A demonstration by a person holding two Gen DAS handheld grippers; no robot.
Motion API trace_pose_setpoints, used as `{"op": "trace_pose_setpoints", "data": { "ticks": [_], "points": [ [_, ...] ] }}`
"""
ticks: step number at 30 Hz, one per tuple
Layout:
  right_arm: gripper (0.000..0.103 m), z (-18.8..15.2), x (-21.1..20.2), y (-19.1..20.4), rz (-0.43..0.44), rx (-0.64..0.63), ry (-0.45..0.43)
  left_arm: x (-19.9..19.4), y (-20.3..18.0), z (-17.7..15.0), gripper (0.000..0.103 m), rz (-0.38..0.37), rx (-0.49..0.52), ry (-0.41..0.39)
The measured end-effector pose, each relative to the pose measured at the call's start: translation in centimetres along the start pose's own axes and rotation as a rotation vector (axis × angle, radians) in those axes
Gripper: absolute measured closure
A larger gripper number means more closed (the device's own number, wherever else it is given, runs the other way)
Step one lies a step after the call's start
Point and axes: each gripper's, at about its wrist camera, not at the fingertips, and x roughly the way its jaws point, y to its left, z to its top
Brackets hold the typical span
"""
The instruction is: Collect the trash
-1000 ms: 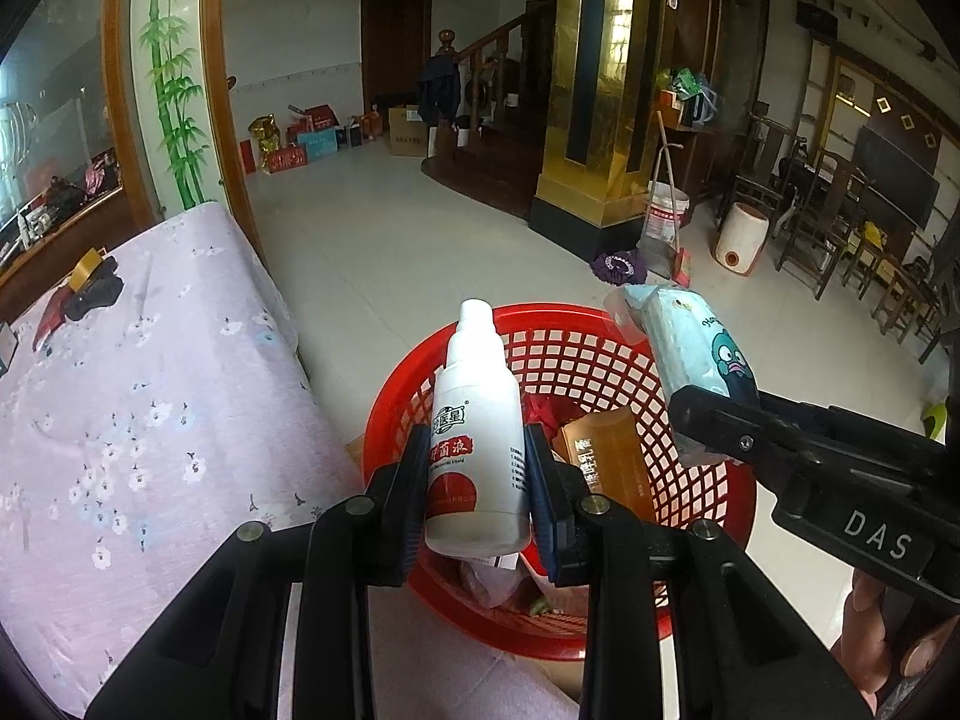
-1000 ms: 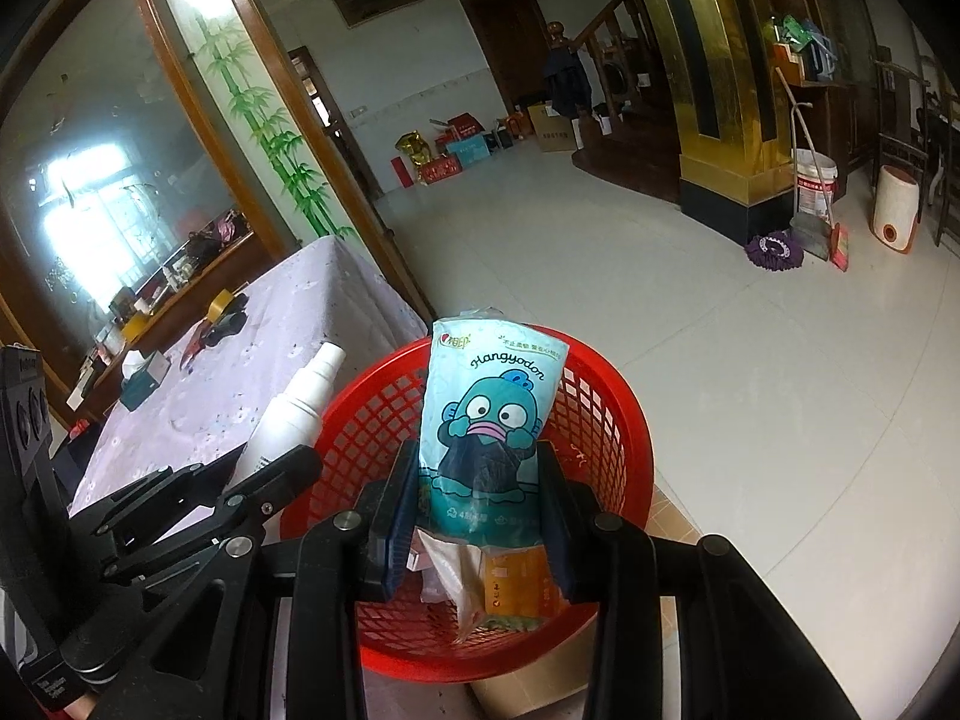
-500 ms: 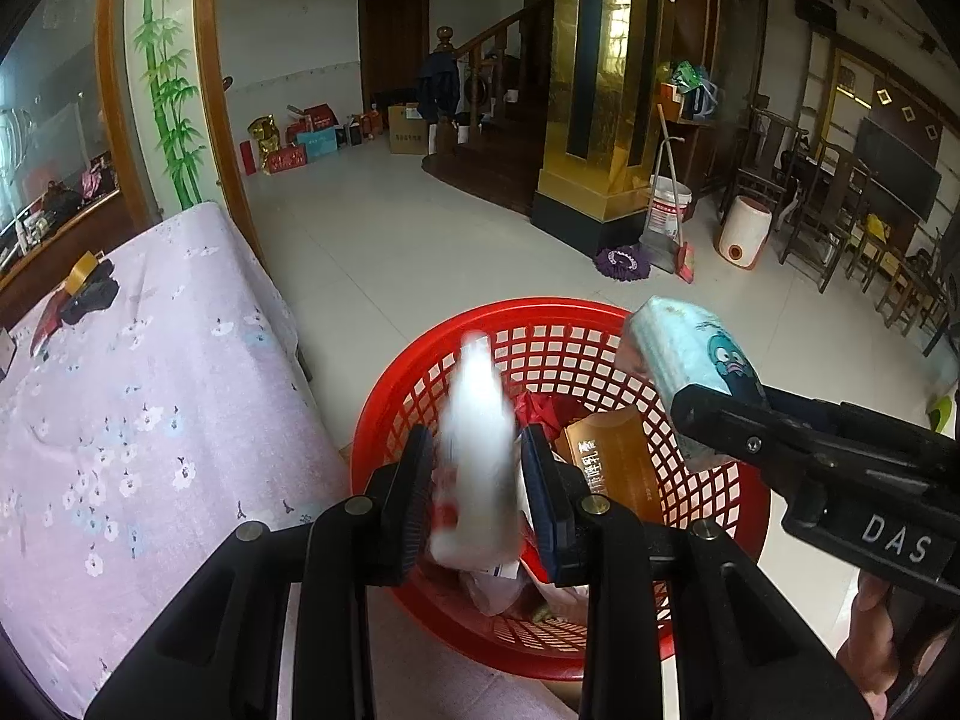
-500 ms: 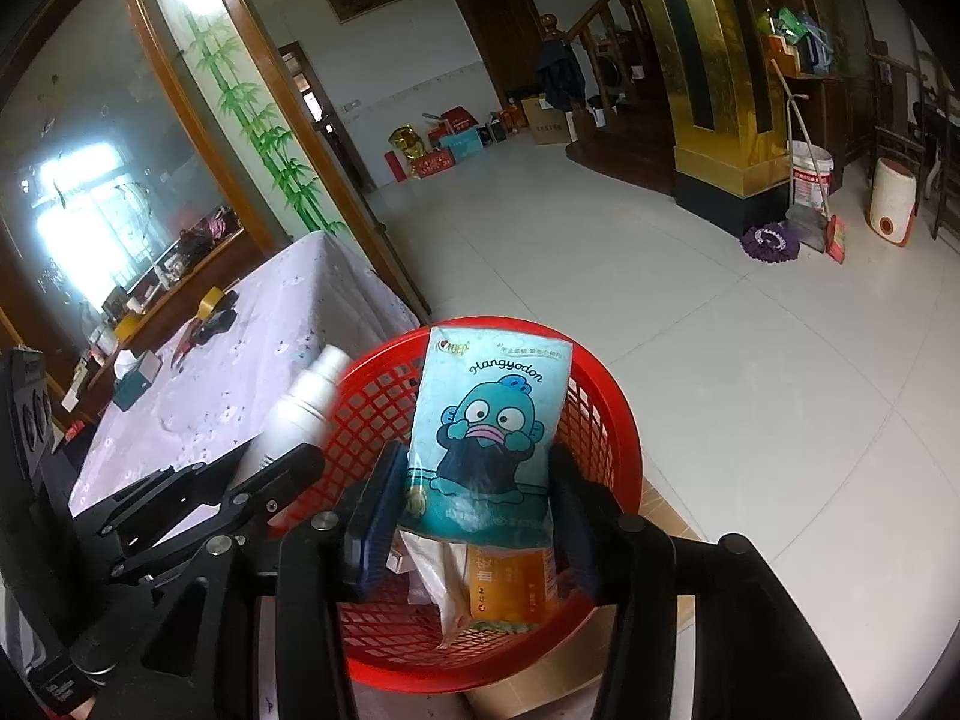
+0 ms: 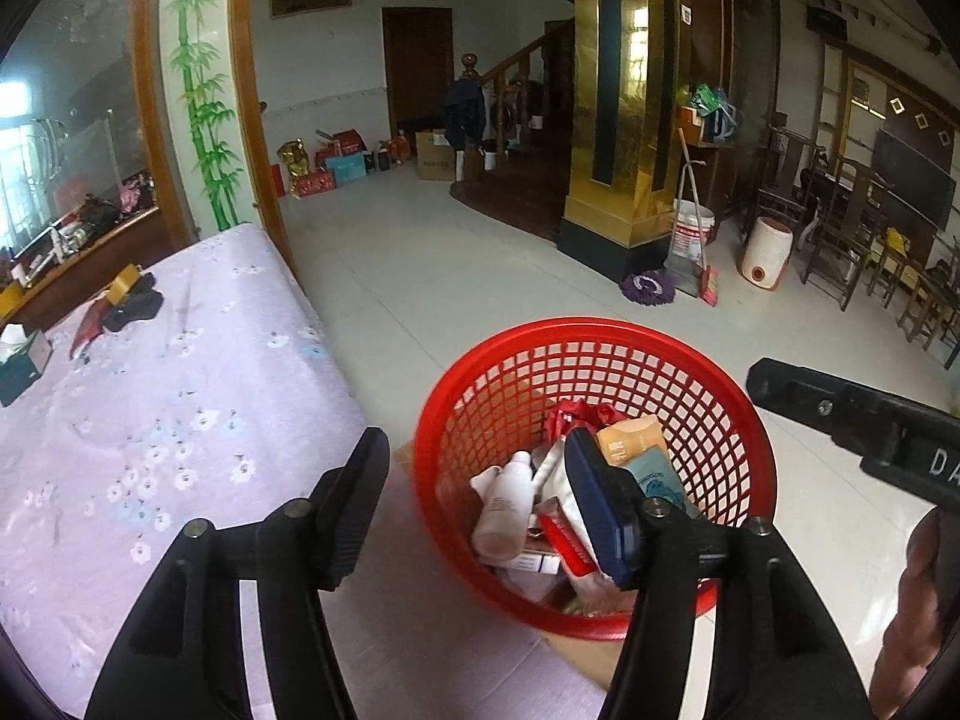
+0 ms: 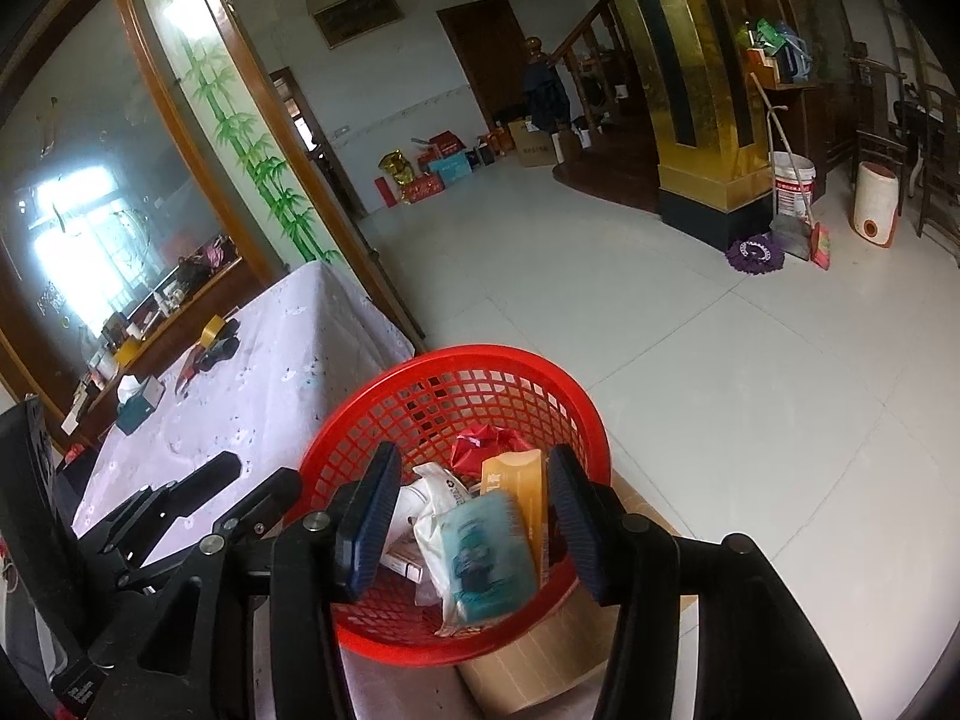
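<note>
A red mesh basket stands beside the table and holds several pieces of trash. My left gripper hangs above the basket's near rim, its jaws opening with nothing between them. Below it, the white bottle lies inside the basket. My right gripper is over the basket too, jaws opening. The blue cartoon packet is blurred below its pads, free of them, on top of an orange box and white wrappers. One finger of the right gripper shows in the left wrist view.
A table with a lilac floral cloth lies to the left, carrying a tissue box and a tape roll. A cardboard box sits under the basket. A golden pillar, bucket, mop and chairs stand across the tiled floor.
Both grippers let go. The white bottle fell from the left gripper into the basket, and the blue packet dropped from the right gripper onto the trash. Both pairs of jaws stand wider.
</note>
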Motion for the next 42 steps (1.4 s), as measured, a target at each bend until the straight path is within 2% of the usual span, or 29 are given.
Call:
{"op": "trace_pose_setpoints", "data": {
  "ticks": [7,10,13,20,24,29,31,35,38,42],
  "points": [
    [0.038,-0.8,-2.1,1.0,-0.047,-0.026,-0.031,-2.5,1.4,-1.1,0.032,0.037,-0.013,-0.037],
    [0.028,-1.5,-3.2,1.8,-0.088,-0.045,-0.055,-3.9,2.4,-1.8,0.021,0.058,-0.026,-0.052],
    [0.017,-2.3,-4.5,3.0,-0.165,-0.073,-0.095,-5.5,3.7,-2.9,0.014,0.091,-0.044,-0.077],
    [0.002,-5.1,-6.0,6.7,-0.365,-0.195,-0.200,-8.7,6.9,-6.2,0.010,0.179,-0.083,-0.086],
    [0.001,-7.3,-6.2,8.6,-0.420,-0.263,-0.221,-10.4,8.5,-8.5,0.010,0.235,-0.102,-0.082],
    [0.001,-9.6,-6.6,10.1,-0.415,-0.328,-0.229,-13.5,9.5,-11.7,0.008,0.318,-0.106,-0.096],
    [0.001,-10.5,-7.1,10.0,-0.406,-0.318,-0.245,-14.8,9.8,-12.9,0.003,0.356,-0.119,-0.099],
    [0.001,-11.9,-7.4,10.3,-0.368,-0.286,-0.244,-16.9,9.9,-15.0,0.000,0.443,-0.120,-0.111],
    [0.001,-12.4,-7.0,10.9,-0.352,-0.283,-0.224,-17.3,10.1,-15.9,0.000,0.485,-0.113,-0.114],
    [0.001,-12.6,-6.4,11.5,-0.350,-0.287,-0.213,-16.7,10.6,-16.4,0.000,0.487,-0.115,-0.099]
  ]
}}
